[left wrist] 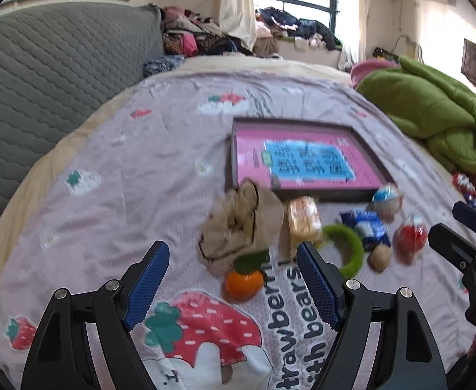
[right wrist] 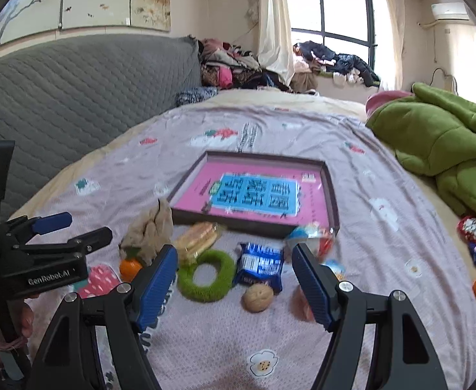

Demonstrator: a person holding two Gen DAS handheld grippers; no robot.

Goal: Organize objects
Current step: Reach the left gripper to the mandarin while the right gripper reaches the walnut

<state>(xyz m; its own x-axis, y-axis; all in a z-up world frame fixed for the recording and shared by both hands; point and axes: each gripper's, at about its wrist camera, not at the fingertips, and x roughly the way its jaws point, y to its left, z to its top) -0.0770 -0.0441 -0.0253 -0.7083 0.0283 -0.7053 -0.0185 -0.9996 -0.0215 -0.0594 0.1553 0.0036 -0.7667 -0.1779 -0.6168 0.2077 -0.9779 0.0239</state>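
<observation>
Both the left gripper (left wrist: 233, 281) and right gripper (right wrist: 234, 281) hover spread wide, grasping nothing, above a bedspread (left wrist: 108, 195) printed "strawberry with bears". A tangerine (left wrist: 243, 284), green ring (right wrist: 205, 276), walnut (right wrist: 257, 297) and blue packet (right wrist: 260, 263) lie near a pink-lined tray (right wrist: 330, 191). The left gripper's body reads "GenRobot.AI".

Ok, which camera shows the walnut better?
The right wrist view: the round brown walnut lies sharp and unobstructed between the fingers. In the left wrist view the walnut sits small and blurred, off to the right of the fingers.
</observation>
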